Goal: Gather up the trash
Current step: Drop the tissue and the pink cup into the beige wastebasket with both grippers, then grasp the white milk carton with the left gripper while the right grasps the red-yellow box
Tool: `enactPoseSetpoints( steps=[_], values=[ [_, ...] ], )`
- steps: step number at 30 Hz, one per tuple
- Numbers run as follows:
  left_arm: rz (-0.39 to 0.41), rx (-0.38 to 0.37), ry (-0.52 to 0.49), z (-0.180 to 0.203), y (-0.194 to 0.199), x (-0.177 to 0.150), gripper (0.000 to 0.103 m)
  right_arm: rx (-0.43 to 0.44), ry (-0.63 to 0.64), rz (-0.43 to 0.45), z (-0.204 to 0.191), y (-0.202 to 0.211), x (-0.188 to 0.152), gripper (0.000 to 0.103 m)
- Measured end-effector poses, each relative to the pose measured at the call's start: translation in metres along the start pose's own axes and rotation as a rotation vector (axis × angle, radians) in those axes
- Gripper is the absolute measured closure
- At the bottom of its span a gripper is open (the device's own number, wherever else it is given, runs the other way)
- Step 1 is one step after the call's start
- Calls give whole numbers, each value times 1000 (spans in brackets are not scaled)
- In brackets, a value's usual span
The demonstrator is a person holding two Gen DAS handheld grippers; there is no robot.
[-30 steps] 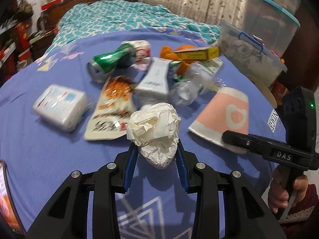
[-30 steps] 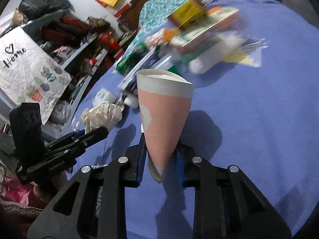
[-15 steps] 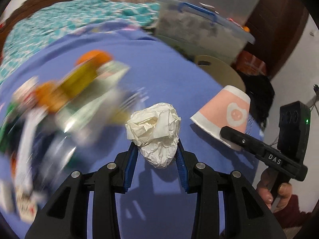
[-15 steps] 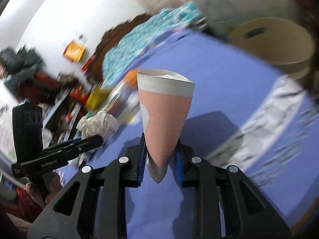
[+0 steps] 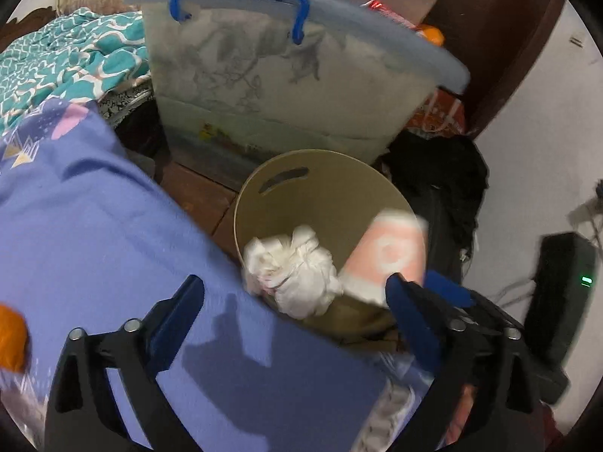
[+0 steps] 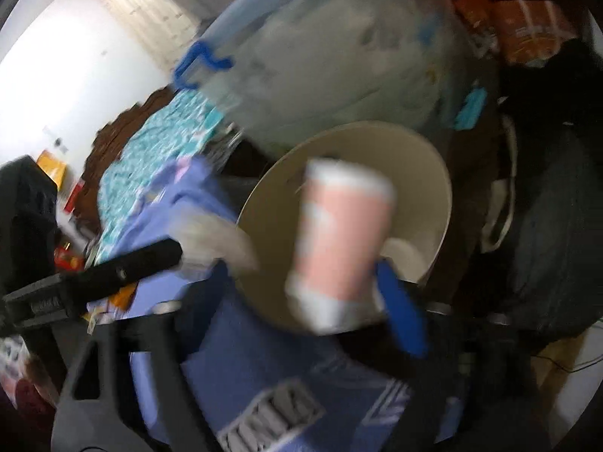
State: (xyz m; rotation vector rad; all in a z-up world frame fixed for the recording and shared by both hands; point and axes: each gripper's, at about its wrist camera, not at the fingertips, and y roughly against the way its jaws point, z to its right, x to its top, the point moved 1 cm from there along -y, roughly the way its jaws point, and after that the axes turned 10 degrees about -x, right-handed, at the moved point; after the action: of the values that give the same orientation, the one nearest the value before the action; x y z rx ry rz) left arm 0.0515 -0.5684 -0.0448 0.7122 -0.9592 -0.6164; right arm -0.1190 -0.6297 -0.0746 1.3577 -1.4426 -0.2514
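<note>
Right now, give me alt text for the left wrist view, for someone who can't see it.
The left tongs stand wide open above a tan bin, with a crumpled white paper wad loose between them over the bin's mouth. A pink paper cup sits beside the wad, at the right tongs. Purple bedding fills the left; a clear storage tub stands behind.

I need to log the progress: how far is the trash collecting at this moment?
Mid-drop. Both grippers are open over the beige bin. The left gripper has let go of the crumpled paper ball, and the right gripper has let go of the pink paper cup; both hang at the bin's mouth, not settled. An orange item remains on the purple sheet.
</note>
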Motion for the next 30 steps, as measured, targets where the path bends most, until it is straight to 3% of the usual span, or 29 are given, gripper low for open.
enactPoseSetpoints(
  steps=[2,4,7,9,11,13,16,18,23,30],
  values=[
    [-1,8,69,-10,5,0,15,-23,-14,-6,7,5,9,23],
    [50,-53,145,-19,32,-11,15,-49,-43,59,13,24,10,23],
    [192,-84,181,-22,99,-50,15,-60,-34,186,11,54,-3,22],
    [247,-61,170,-19,126,-81,14,-2,12,208,2,59,-19,24],
    [248,-12,188,-21,146,-129,15,64,40,182,-6,53,-33,26],
    [180,34,261,-33,154,-177,16,150,33,120,-13,47,-54,29],
    [128,95,323,-46,173,-226,22,229,21,47,-23,45,-79,30],
    [140,149,350,-56,196,-252,22,279,46,-21,-39,43,-99,30],
    [236,216,430,-86,247,-278,24,388,165,-135,-104,42,-124,29],
    [360,314,458,-120,312,-301,25,462,273,-168,-189,49,-138,29]
  ],
)
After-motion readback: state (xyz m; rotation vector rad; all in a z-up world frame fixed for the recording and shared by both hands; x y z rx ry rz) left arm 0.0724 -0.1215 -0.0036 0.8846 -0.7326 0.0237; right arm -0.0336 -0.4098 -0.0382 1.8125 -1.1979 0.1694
